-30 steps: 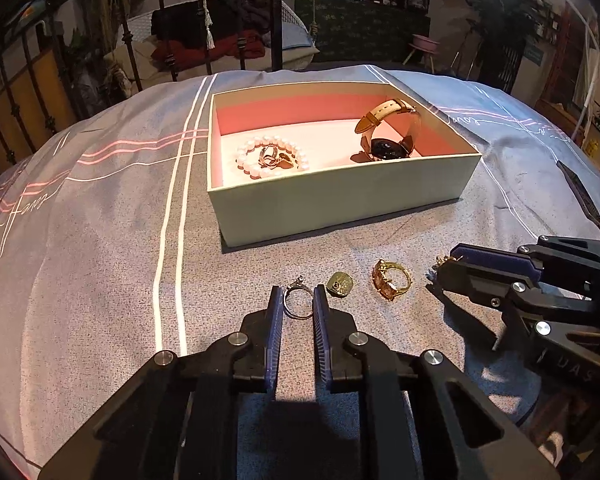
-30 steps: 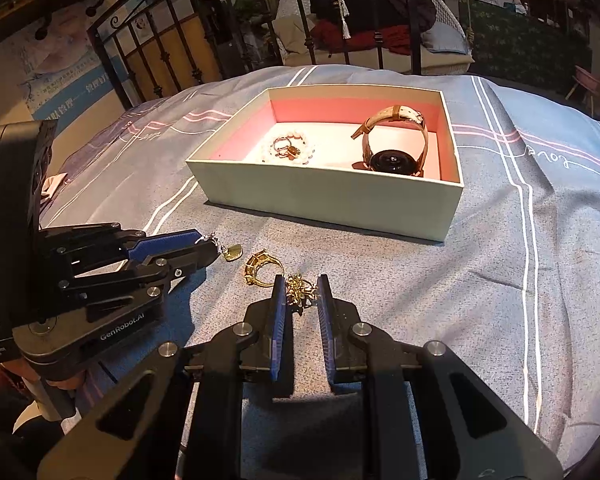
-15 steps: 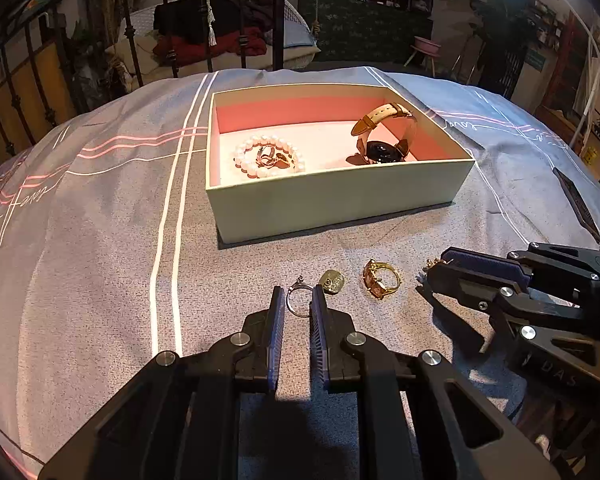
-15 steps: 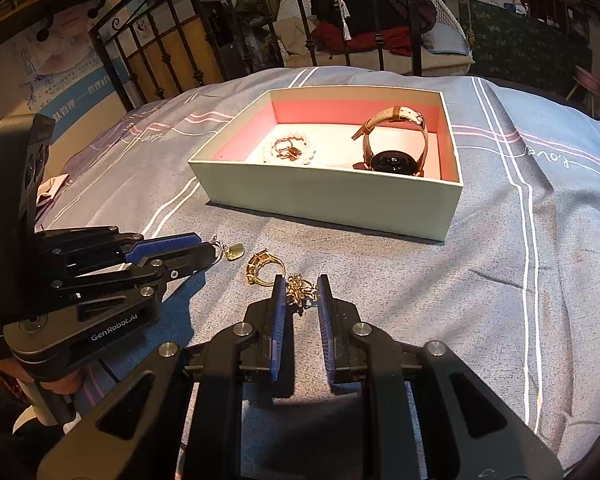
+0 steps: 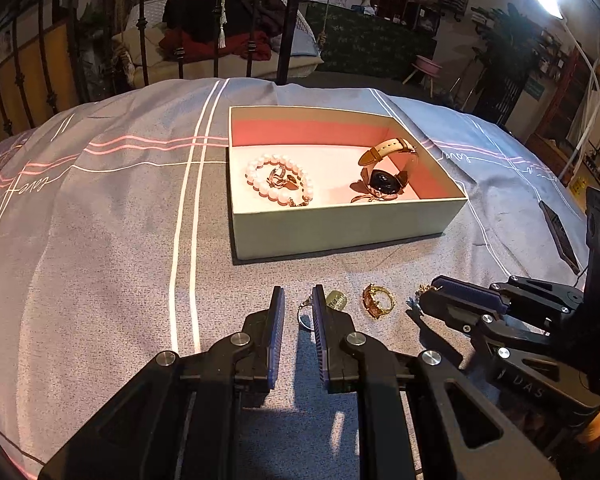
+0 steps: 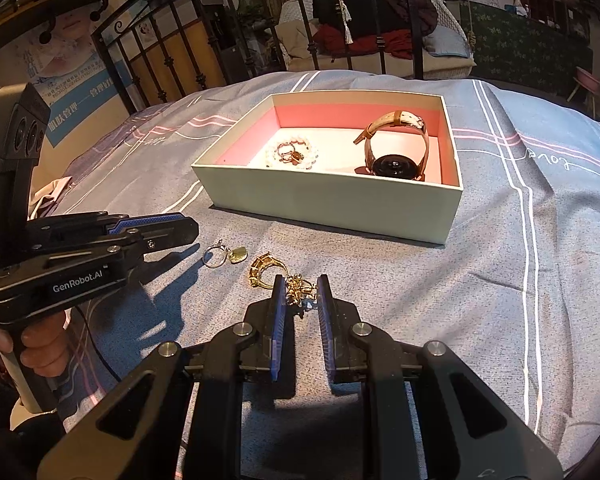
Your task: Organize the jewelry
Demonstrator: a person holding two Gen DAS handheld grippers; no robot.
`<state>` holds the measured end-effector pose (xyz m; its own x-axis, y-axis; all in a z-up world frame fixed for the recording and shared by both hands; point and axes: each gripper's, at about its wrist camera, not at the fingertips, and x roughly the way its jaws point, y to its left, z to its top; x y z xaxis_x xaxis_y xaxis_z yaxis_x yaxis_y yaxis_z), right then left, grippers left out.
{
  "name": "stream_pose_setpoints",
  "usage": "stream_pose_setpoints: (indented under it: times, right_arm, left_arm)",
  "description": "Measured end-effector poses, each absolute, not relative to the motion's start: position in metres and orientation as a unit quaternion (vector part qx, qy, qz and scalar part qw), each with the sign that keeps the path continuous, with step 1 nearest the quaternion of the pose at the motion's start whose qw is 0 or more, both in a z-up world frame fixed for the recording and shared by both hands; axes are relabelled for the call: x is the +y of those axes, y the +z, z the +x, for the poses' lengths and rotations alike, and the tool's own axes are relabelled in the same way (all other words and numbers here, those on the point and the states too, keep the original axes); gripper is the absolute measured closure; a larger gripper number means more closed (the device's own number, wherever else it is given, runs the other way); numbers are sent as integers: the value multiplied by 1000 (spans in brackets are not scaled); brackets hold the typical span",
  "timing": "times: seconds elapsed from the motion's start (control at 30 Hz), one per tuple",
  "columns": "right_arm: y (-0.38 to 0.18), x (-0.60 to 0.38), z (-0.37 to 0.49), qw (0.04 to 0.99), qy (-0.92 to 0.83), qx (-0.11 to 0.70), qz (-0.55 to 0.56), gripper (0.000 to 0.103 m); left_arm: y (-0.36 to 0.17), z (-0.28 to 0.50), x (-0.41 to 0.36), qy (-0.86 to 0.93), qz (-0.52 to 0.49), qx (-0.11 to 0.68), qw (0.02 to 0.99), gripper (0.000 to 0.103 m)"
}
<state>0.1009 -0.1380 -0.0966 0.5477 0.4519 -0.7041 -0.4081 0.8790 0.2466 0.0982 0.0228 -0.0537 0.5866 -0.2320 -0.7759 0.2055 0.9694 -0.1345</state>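
Note:
An open box (image 5: 340,224) with a pink lining sits on the bedspread; it holds a pearl bracelet (image 5: 278,178) and a watch (image 5: 384,178). In front of it lie a silver ring (image 6: 214,257) with a gold heart charm (image 6: 238,255), a gold ring (image 6: 262,274) and a gold flower piece (image 6: 298,288). My left gripper (image 5: 298,298) is open, its tips around the silver ring (image 5: 305,316). My right gripper (image 6: 300,286) is open, its fingers either side of the flower piece.
The box (image 6: 328,204) stands just beyond the loose jewelry. A dark flat object (image 5: 560,236) lies on the bedspread at the right. A black metal bed frame (image 6: 228,52) runs along the far edge of the bed.
Both views have drawn back and risen a little. My left gripper's jaws have opened slightly wider around the silver ring. The jewelry has not moved.

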Motion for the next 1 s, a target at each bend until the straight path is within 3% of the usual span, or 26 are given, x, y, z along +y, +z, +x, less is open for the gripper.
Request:
stream_pose_setpoints:
  times: [0.27,0.63,1.0]
  right_arm:
    - [-79,-138,110,889,246,384,25,86]
    - [-27,-126,173,927,193,321,-12,86]
    - [-47,-120,196,922,167,345,-43,86]
  left_arm:
    - [-39,110,25,-129,-40,432,892,89]
    - [3,184,-1,-106,-27,405,908,89]
    - [-21,215,-8,-84,-17,438,895,89]
